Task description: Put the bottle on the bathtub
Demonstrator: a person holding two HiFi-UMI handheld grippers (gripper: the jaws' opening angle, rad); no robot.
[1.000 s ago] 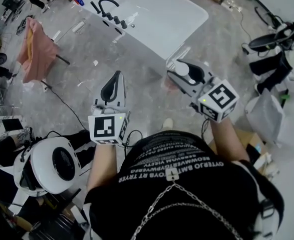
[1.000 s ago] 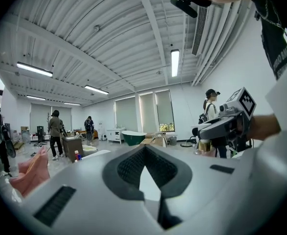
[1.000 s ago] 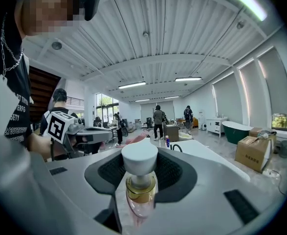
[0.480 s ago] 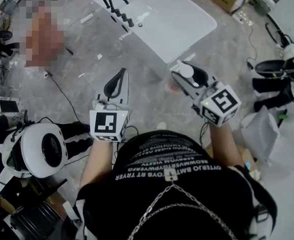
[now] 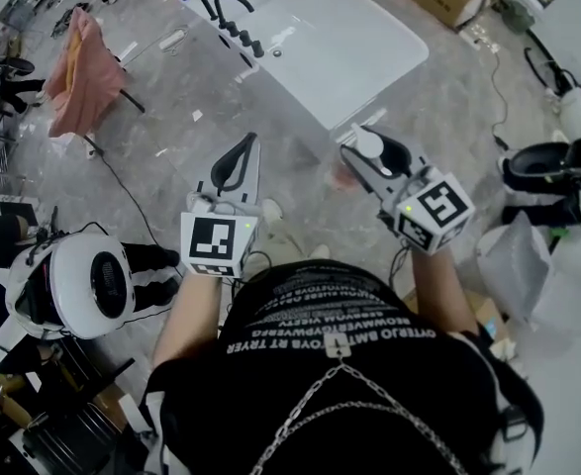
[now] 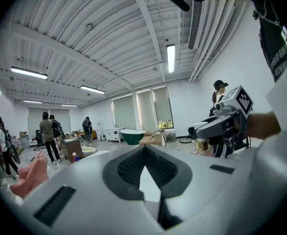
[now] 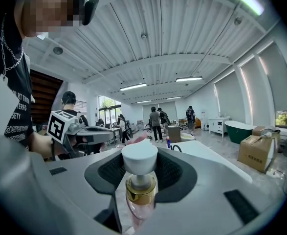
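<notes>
We see the right gripper (image 5: 367, 150) closed on the neck of a clear pink pump bottle with a gold collar and white cap (image 7: 139, 156). The bottle is held in the air above the grey floor (image 5: 161, 117), close to the near corner of the white bathtub (image 5: 361, 85) but not on it. To its left, the left gripper (image 5: 242, 152) has its jaws together with nothing between them, and a black curved faucet (image 5: 229, 8) stands at the tub's far left rim.
</notes>
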